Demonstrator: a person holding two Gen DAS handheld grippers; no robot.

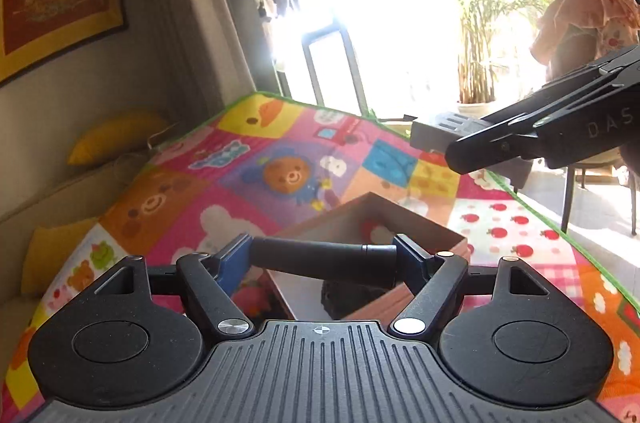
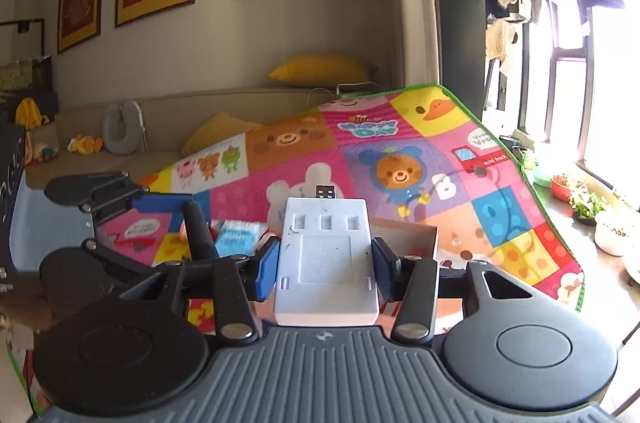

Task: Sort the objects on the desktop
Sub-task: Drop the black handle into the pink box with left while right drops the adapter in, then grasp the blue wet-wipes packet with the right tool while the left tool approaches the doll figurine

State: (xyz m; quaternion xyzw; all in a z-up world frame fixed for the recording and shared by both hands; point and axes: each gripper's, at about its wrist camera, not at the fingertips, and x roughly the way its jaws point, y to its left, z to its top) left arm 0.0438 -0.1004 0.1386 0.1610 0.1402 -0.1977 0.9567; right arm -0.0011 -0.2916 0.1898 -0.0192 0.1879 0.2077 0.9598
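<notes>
Two grippers held up above the open cardboard box point(image 1: 372, 219), which sits on the cartoon play mat point(image 1: 248, 159). Left gripper point(image 1: 322, 261) closed partway across a black cylinder point(image 1: 320, 263), gripped end to end between the blue pads point(image 1: 234, 259) and lying crosswise just over the near edge of the box. Right gripper point(image 2: 324, 263) closed to a narrower gap on a white charger with a USB plug point(image 2: 326, 247), pinched by its two long sides, plug end pointing away, raised over the box's far corner. Something dark resting inside the box, too hidden to name. Booklets point(image 2: 236, 235) lying on the mat beside the box. Likely risks from here, as judgement only: cylinder held only by its end faces, so apt to roll or pop out sideways with any twist of the wrist; charger's smooth plastic sides apt to slide through the pads if tipped plug-down; both loads close above the same box, so apt to knock together, or against the rim, if lowered at once; a drop from this height apt to bounce off the soft mat and roll off the table edge.
</notes>
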